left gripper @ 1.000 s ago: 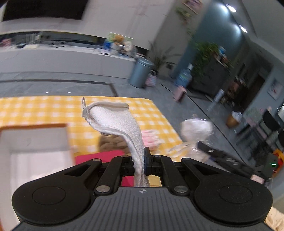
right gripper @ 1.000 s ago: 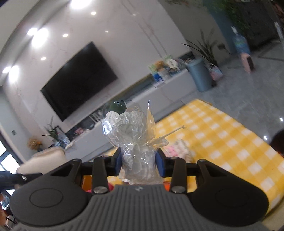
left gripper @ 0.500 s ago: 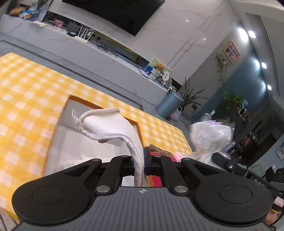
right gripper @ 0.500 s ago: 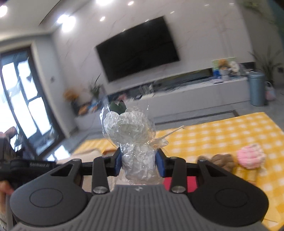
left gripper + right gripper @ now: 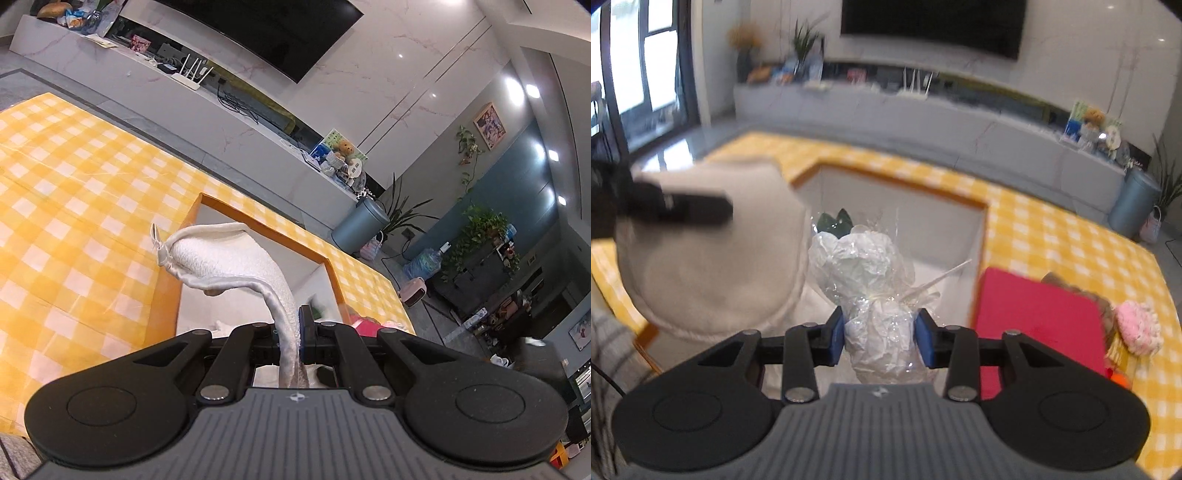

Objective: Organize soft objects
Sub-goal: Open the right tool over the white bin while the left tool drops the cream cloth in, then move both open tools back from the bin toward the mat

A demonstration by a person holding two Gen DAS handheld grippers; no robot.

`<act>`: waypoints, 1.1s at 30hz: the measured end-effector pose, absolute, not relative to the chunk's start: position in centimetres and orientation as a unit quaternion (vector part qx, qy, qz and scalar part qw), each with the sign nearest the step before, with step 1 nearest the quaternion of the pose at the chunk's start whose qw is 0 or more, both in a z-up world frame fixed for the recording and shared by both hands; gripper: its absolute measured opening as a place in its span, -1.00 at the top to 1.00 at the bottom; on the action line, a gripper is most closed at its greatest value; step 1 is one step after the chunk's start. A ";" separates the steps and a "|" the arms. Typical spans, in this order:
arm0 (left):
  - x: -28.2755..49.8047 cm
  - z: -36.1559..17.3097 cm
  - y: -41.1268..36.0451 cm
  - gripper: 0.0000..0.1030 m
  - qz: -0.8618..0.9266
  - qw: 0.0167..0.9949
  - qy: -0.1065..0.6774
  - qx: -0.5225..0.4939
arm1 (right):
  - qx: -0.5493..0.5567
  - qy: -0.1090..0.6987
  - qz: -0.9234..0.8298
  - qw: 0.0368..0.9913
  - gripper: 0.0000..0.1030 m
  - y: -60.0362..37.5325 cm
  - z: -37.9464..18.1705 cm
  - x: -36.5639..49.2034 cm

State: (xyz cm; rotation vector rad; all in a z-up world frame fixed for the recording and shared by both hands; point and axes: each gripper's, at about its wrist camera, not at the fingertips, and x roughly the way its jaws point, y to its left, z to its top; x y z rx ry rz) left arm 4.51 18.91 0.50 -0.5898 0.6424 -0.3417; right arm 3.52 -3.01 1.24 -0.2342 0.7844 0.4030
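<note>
My left gripper (image 5: 293, 332) is shut on a white terry cloth (image 5: 225, 258) that arches up and forward over an orange-rimmed box (image 5: 258, 218) with a pale inside. In the right wrist view my right gripper (image 5: 881, 336) is shut on a crinkled clear-wrapped white bundle (image 5: 864, 266) with green leaves at its top, held above the same box (image 5: 901, 177). The left gripper's finger (image 5: 679, 208) and its cloth (image 5: 713, 258) appear blurred at the left of that view, over the box's left side.
The box sits on a yellow checked tablecloth (image 5: 74, 192). To its right lie a red flat pad (image 5: 1034, 325), a brown plush (image 5: 1067, 284) and a pink fluffy toy (image 5: 1137, 326). A grey TV bench (image 5: 923, 114) stands behind the table.
Both grippers have swung leftward with their loads and now hang over the box. The views have rolled; the right view now looks down into the box instead of at the TV wall.
</note>
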 end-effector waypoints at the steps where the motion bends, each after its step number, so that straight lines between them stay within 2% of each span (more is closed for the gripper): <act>1: 4.5 0.5 18.9 0.90 -0.164 0.893 0.311 -0.282 | -0.132 0.385 0.183 0.895 0.24 -2.6 0.5 3.9; 6: 4.7 0.2 18.6 0.90 -0.177 0.892 0.323 -0.264 | -0.159 0.404 0.150 0.888 0.19 -1.6 -1.6 5.1; 10: 4.9 -0.1 18.5 0.90 -0.171 0.892 0.326 -0.264 | -0.167 0.385 0.151 0.895 -0.25 -1.8 -1.3 4.8; 12: 5.1 -0.3 18.3 0.90 -0.173 0.891 0.330 -0.260 | -0.170 0.369 0.156 0.901 -0.31 -1.9 -0.6 4.3; 15: 4.8 0.1 17.9 0.90 -0.163 0.898 0.331 -0.242 | -0.158 0.350 0.167 0.908 -0.56 -2.9 1.1 3.3; 19: 3.6 1.3 17.9 0.90 -0.162 0.910 0.303 -0.232 | -0.131 0.322 0.153 0.925 -0.62 -5.0 3.2 2.7; 23: 3.7 1.4 17.0 0.90 -0.254 0.890 0.292 -0.240 | -0.095 0.311 0.129 0.937 -0.66 -6.8 4.0 2.7; 30: 6.3 -1.6 13.1 0.89 -0.216 0.876 0.405 -0.147 | -0.075 0.319 0.115 0.938 -0.66 -8.1 3.6 3.2; 33: 6.7 -2.5 12.9 0.86 -0.180 0.878 0.427 -0.121 | -0.074 0.320 0.120 0.937 -0.66 -8.0 3.5 3.3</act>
